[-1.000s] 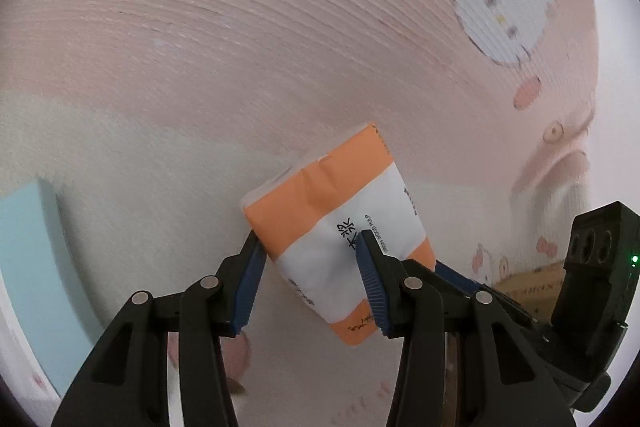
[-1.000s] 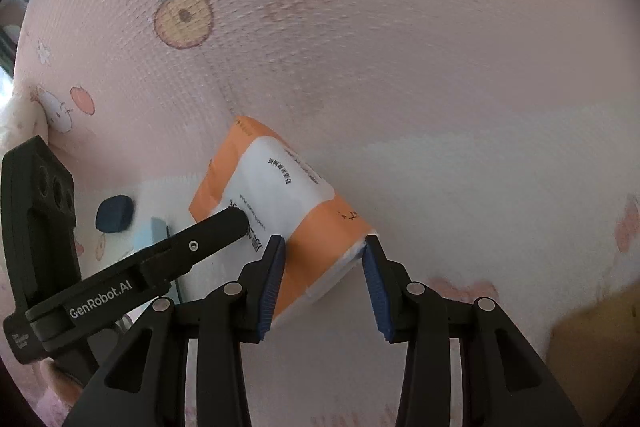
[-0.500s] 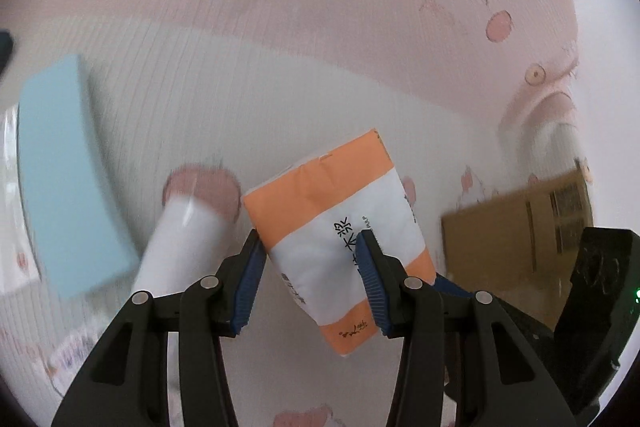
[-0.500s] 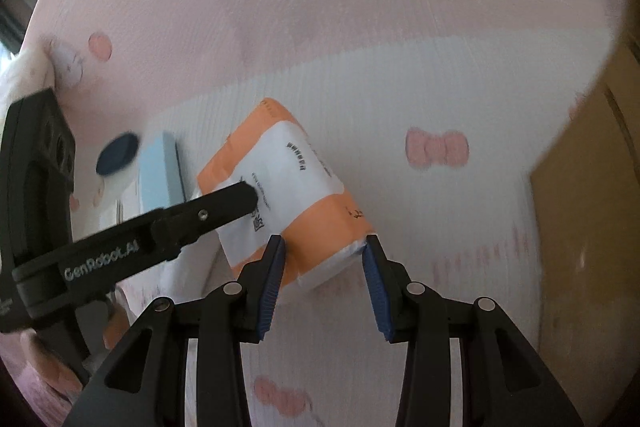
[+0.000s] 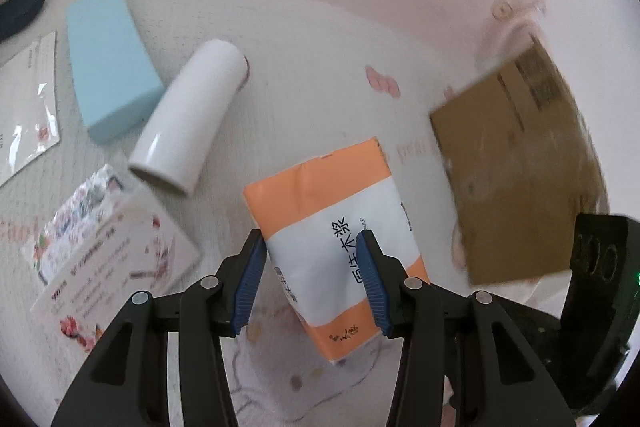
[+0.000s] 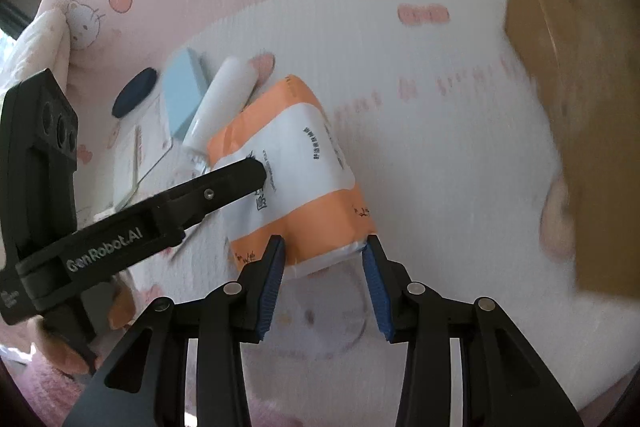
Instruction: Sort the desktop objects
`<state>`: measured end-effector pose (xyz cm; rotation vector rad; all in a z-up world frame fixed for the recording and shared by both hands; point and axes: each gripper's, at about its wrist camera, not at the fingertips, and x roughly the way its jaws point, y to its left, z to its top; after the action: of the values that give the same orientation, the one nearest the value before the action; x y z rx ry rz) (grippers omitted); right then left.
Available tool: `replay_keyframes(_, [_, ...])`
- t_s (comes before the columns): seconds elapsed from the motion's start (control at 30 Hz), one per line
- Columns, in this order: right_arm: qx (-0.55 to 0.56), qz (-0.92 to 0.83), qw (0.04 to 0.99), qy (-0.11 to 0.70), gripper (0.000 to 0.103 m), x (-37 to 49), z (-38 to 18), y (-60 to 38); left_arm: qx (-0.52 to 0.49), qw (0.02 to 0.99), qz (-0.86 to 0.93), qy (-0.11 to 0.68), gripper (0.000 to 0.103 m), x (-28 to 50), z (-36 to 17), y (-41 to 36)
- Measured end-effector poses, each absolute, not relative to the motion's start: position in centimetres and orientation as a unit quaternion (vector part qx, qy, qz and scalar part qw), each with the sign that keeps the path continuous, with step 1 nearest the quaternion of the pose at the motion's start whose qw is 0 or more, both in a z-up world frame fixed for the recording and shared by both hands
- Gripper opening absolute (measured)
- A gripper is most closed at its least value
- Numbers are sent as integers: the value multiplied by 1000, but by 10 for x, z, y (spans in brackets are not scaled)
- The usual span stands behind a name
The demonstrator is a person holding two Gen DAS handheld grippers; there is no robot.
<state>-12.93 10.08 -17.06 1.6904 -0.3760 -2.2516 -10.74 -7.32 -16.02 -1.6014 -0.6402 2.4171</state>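
The orange-and-white soft plastic pack of tissues [image 5: 334, 247] is carried off the table between both tools: the left gripper [image 5: 310, 281] pinches it across its printed white middle band, and the right gripper [image 6: 324, 277] pinches one orange end, where the wrapper is sealed. Two grips on one soft pack make sense, since a single pinch would let the limp wrapper sag or swing; held at the middle and at an end it stays level and does not twist. In the right wrist view one black finger of the left tool lies across the pack's face, which shows the two grippers coming at it from different sides. The pack hangs above the white and pink cartoon-printed tablecloth [image 5: 320, 75], between the clutter on the left and the brown cardboard box [image 5: 516, 167] to the right. That box, blurred at the right edge of both views, is probably where the pack is meant to go, as it is the only container in sight. Left behind on the cloth are a pale blue rectangular block [image 5: 110, 63], a white glossy cylinder lying on its side [image 5: 192, 119] just beside it, a flower-printed flat packet [image 5: 108, 247] nearer the camera, a clear-wrapped card [image 5: 26, 107] at the far left, and a dark blue oval object [image 6: 134, 91] beyond them.
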Motion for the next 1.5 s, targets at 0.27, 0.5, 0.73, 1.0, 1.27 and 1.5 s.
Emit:
replay_keyframes(0.27, [581,-785,146,-158,40,-90,-178,110,-533,110,810,-218,50,-80,-167,-62])
replay_keyframes(0.5, [570,-791,153,-163,54,-89,-167,120,-532,108,805,-240,53,-90,-163,-63])
replay_keyframes(0.73, [544,-806,146,-180,73,-97,-159,133,-507,72,811,-284,64,-73,-164,-76])
replay_keyframes(1.0, [548,-801,135,-200,73,-112,-177,143,-474,22,809,-348,65,-52,-174,-91])
replay_keyframes(1.27, [545,-792,149,-231,73,-120,-184,148,-462,13,825,-326,65,-44,-165,-78])
replay_keyframes(1.5, [535,-759,154,-337,64,-121,-208,161,-454,21,838,-303,62,-50,-165,-62])
